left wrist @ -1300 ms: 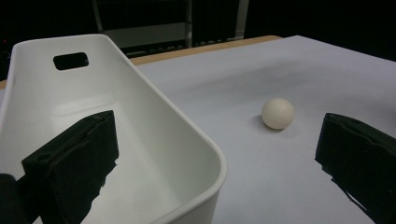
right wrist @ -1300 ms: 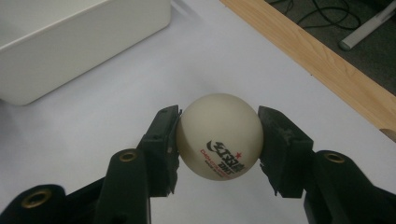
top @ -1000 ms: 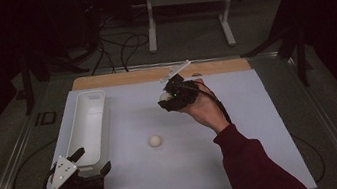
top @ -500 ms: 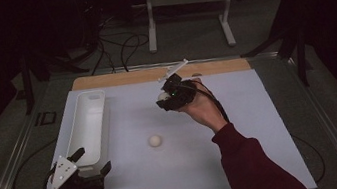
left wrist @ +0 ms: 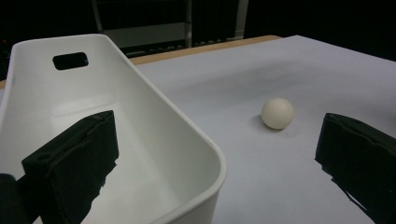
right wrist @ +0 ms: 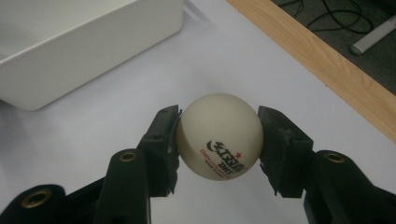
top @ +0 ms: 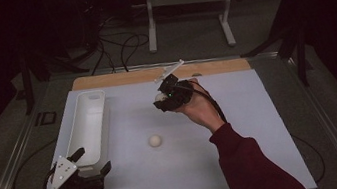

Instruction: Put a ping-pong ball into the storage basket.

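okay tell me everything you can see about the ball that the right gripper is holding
The held ball is a small, smooth, off-white sphere that looks like plastic, a table tennis ball by its look, with a dark logo, small lettering and a red star printed low on its near side. The right gripper clamps it, one black jaw pressing each side. It hangs above the white table sheet, touching nothing else.

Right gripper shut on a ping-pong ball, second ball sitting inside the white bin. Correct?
Not quite. The second ball lies on the white table sheet, outside the white bin, as the high view shows. The right gripper does clamp a ping-pong ball.
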Available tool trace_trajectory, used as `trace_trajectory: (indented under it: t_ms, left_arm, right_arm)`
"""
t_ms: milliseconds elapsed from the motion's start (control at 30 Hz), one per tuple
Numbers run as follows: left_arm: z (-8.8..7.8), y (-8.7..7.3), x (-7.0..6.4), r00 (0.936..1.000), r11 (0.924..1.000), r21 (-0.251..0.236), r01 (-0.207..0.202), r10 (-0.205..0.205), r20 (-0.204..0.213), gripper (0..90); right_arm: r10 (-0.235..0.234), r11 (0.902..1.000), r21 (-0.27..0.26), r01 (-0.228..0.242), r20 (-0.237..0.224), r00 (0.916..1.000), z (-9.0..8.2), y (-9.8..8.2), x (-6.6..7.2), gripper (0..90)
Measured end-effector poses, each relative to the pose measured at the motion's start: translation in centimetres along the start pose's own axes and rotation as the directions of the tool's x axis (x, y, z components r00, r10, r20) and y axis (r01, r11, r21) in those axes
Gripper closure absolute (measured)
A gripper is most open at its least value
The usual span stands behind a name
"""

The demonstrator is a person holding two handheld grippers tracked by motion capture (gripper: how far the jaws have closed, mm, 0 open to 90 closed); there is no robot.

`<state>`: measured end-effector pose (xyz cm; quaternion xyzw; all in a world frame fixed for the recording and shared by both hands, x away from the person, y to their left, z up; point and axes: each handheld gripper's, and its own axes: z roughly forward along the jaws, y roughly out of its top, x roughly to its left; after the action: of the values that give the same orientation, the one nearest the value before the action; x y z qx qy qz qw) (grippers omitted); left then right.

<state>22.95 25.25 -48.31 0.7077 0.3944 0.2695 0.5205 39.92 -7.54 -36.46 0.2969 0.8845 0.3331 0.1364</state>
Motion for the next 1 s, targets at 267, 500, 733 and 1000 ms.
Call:
trace_trajectory:
  t_ms: [267, 500, 733, 1000]
  left_arm:
    - [0.0, 0.0, 0.0, 1.0000, 1.0000, 0.000, -0.001, 0.001, 0.000, 0.0]
    - [0.0, 0.0, 0.0, 1.0000, 1.0000, -0.001, 0.000, 0.000, 0.000, 0.0]
    - [0.0, 0.0, 0.0, 1.0000, 1.0000, 0.000, -0.001, 0.001, 0.000, 0.0]
    - [0.0, 0.0, 0.0, 1.0000, 1.0000, 0.002, -0.001, 0.001, -0.003, 0.0]
  right_arm:
    - [-0.013, 0.9999, 0.001, 0.013, 0.001, 0.9999, 0.1, 0.4, 0.4, 50.6]
    - [-0.034, 0.9993, 0.016, 0.034, 0.007, 0.9994, 0.4, 0.7, 0.7, 50.6]
    - [-0.039, 0.9990, 0.019, 0.039, -0.002, 0.9992, 0.5, 1.0, 1.0, 50.6]
    - [-0.045, 0.9986, 0.027, 0.045, -0.005, 0.9990, 0.8, 1.1, 1.1, 50.6]
